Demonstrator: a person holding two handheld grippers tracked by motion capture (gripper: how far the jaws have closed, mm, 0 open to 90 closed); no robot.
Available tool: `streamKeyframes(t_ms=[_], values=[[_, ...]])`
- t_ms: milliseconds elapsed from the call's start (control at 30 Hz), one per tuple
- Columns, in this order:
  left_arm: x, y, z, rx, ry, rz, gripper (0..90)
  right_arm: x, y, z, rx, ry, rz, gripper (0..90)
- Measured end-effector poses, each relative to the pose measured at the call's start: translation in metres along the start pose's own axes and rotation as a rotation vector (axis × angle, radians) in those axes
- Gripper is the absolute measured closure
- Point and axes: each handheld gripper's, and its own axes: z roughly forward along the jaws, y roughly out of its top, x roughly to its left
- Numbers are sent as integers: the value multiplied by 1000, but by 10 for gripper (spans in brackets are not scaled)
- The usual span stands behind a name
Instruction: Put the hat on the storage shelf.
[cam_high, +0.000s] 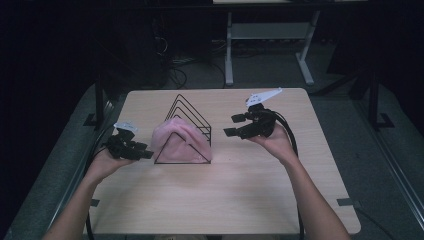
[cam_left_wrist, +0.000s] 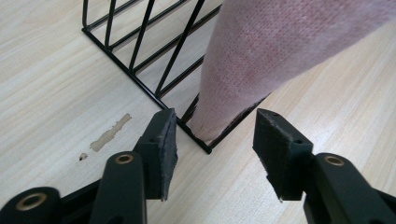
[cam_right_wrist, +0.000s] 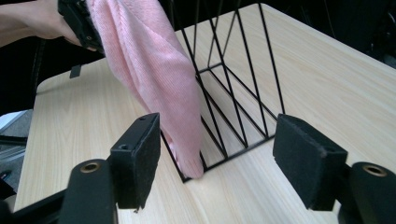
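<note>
Draping over the front frames of the black wire rack (cam_high: 192, 117), the pink knitted cloth (cam_high: 175, 140) hangs down both sloped sides, its long axis running across the rack from the person's left to right. The rack stands near the middle of the wooden table (cam_high: 250, 185).

Left gripper (cam_high: 142, 154): jaws apart, nothing between the pads. Its own view puts the cloth's lower hem (cam_left_wrist: 224, 126) and the rack's front corner just ahead of the gap, close but not touching. The jaws are released.

Right gripper (cam_high: 235, 125): jaws also wide and empty. It sits off the rack's right side, raised a little above the table, clearly apart from the cloth. Its view looks along the tabletop at the cloth's tip (cam_right_wrist: 189, 163) resting at the rack's base wire.

Judgement: the left gripper is much the nearer to the cloth; the hem lies straight ahead of its open jaws. The right one would have to cross the gap toward the rack. Any next grasp on the cloth turns on that nearness, and on catching fabric without the wire.
</note>
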Motion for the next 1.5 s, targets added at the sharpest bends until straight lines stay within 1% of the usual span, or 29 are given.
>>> streamKeyframes(t_ms=[100,167,200,233,267,333,400,433,467,533,600,667,733,767,800,933,1000,1033,1167,1200,1233,1267,1300,1400,1433,1467,1500], values=[[0,-1,-2,4,-1,2,458,-1,-4,-7,4,-11,9,302],[-1,-1,-4,-8,1,-2,440,-2,-8,-12,5,-21,11,300],[-2,-1,-4,-22,-1,-18,429,-2,-10,-14,5,-23,17,299],[-2,-2,-6,-22,-1,-25,418,-3,-12,-16,9,-29,18,298],[-2,-2,-7,-18,-1,-21,405,-4,-15,-18,9,-33,20,297],[-3,-4,-7,-30,1,-26,388,-6,-22,-24,15,-42,36,293],[-4,-6,-8,-30,2,-23,383,-7,-27,-28,16,-50,40,290],[-5,-6,-8,-24,3,-23,380,-8,-30,-30,13,-55,51,288],[-6,-7,-7,-34,3,-34,374,-8,-33,-32,10,-56,53,287],[-7,-9,-7,-35,4,-28,364,-9,-38,-36,13,-66,60,282],[-9,-11,-7,-41,6,-32,354,-9,-43,-39,12,-73,69,280],[-11,-13,-7,-36,8,-27,342,-9,-48,-43,18,-79,79,280],[-13,-15,-7,-38,10,-32,342,-10,-53,-47,26,-87,83,271],[-13,-17,-8,-33,10,-27,339,-10,-55,-49,28,-91,89,271],[-14,-18,-8,-41,10,-37,333,-10,-58,-50,25,-93,90,270],[-16,-24,-8,-55,14,-51,310,-11,-69,-57,33,-108,106,257],[-17,-27,-9,-54,14,-50,300,-11,-74,-59,36,-113,120,242],[-19,-29,-10,-49,18,-43,300,-10,-77,-60,37,-121,118,238],[-23,-34,-11,-56,29,-40,292,-8,-92,-66,52,-135,117,228],[-25,-36,-12,-70,29,-49,291,-7,-96,-68,54,-140,121,228],[-26,-38,-13,-68,33,-41,291,-7,-101,-70,57,-141,129,228],[-28,-41,-13,-85,37,-54,290,-7,-106,-72,60,-145,133,228],[-29,-43,-13,-85,37,-50,287,-6,-113,-75,63,-148,144,228],[-32,-48,-14,-109,37,-65,279,-6,-129,-81,60,-154,167,228],[-34,-51,-14,-112,41,-64,278,-5,-132,-81,59,-155,174,228],[-34,-52,-14,-110,45,-63,276,-4,-138,-83,62,-159,181,228],[-37,-54,-14,-126,45,-75,273,-4,-141,-84,60,-163,179,228]])
